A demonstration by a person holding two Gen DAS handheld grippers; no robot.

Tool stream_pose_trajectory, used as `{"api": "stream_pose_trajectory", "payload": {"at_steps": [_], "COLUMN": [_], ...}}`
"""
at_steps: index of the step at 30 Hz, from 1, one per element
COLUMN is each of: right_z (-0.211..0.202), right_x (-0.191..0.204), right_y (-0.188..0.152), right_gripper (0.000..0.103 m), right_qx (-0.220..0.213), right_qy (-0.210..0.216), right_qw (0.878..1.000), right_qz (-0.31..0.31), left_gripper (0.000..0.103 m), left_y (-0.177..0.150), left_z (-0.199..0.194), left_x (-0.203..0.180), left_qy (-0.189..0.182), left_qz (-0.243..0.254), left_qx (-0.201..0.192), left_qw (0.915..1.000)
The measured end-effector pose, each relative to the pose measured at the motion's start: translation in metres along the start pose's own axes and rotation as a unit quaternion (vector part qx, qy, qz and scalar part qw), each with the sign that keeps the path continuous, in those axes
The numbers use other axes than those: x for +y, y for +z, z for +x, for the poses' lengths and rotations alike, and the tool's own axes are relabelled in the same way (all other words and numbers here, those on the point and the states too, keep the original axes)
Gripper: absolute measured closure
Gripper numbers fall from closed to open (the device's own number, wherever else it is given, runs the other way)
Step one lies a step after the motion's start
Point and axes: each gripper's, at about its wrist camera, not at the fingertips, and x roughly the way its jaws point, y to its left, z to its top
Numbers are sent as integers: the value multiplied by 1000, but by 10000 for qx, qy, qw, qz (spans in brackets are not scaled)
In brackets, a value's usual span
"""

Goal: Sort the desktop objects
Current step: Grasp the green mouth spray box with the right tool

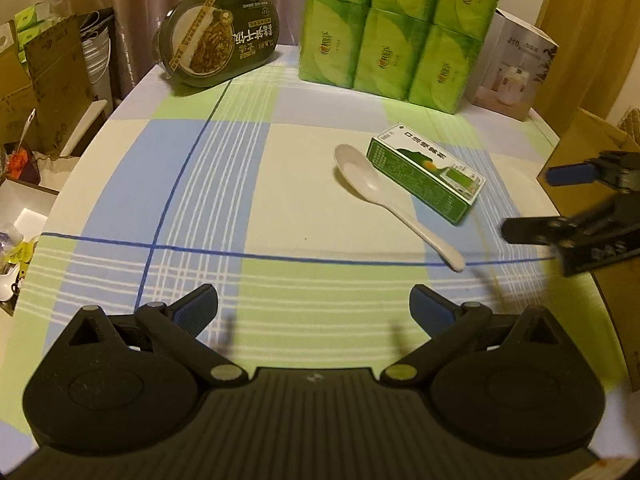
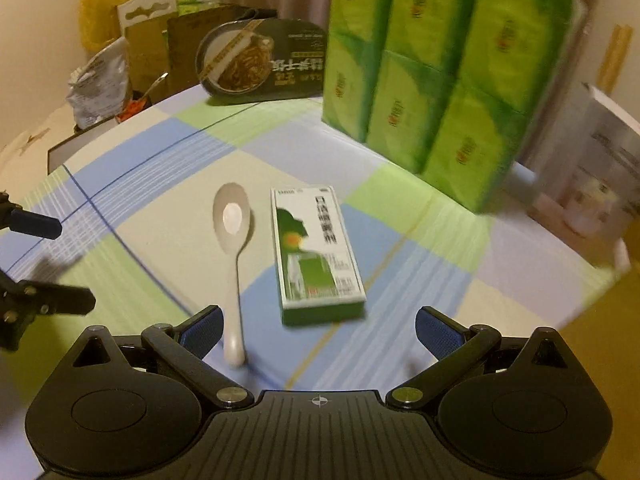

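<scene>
On table (image 1: 132,184), spoon (image 2: 233,240) & box (image 2: 316,252) lie side by side, untouched; sorting not begun. L gripper (image 1: 314,312) & R gripper (image 2: 318,330) both spread wide, empty, hovering near.

Checked tablecloth, green packs, white spoon.
We see the tablecloth (image 1: 280,184) in blue, pale green and cream checks with dark blue lines; white spoon (image 2: 234,232); green-and-white box (image 2: 316,248); bright green tissue packs (image 1: 392,28); dark green noodle tub (image 1: 216,38); black grippers with blue pads (image 1: 196,308).
</scene>
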Motion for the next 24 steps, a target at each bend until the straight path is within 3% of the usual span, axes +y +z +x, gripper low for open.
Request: {"api": "stream_pose_trajectory", "payload": {"at_steps": [8,17,20,24], "right_z": [32,45,47,50], "right_x": [-4,-8,-9,-10], "right_y": [12,18,20,21], "right_gripper": [12,21,27,46], "right_qx": [77,128,176,248], "right_qy": [134,242,262,255], "right_qw": [9997,9995,9994,9993], "right_qz": [-204,-161,-103,-110], "left_gripper": [3,3,3,3], "left_y": [27,33,34,36], "left_z": [23,47,52,57], "left_x": [-6,4,6,7], "left_qy": [-122,-184,-184,-158], "left_qz": [419,291,260,232], "left_qx": [-159,27,64,76], "left_qw": [9989,9994,9995,9996]}}
